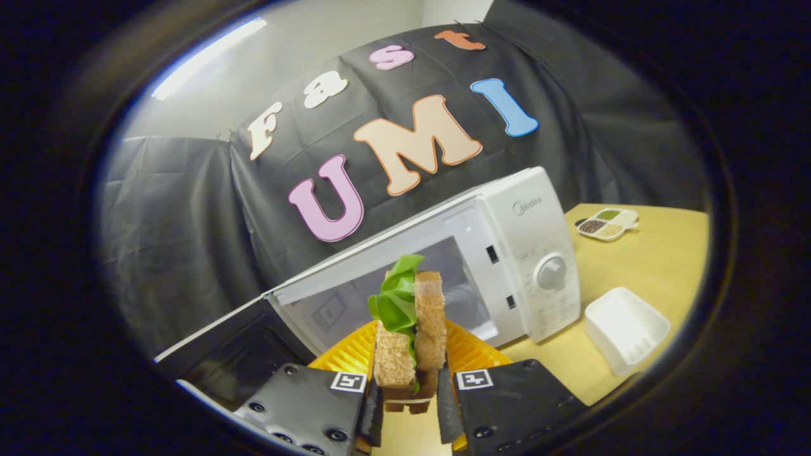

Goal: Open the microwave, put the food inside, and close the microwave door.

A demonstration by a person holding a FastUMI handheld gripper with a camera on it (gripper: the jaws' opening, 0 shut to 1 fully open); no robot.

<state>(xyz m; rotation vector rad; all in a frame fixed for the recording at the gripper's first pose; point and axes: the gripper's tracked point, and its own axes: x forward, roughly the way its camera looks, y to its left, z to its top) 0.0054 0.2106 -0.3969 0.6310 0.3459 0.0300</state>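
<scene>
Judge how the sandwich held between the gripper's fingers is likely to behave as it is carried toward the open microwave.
The sandwich stands on edge between the fingers of the gripper, so its separate bread slices could probably slide apart if the squeeze loosens. The lettuce hangs out floppy and may slip free. It looks light, and the bread would likely dent under hard pressure.

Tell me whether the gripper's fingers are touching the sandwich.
Touching. The gripper view shows the gripper closed on the sandwich, a finger pressed against each bread slice with no gap, above the yellow plate.
</scene>
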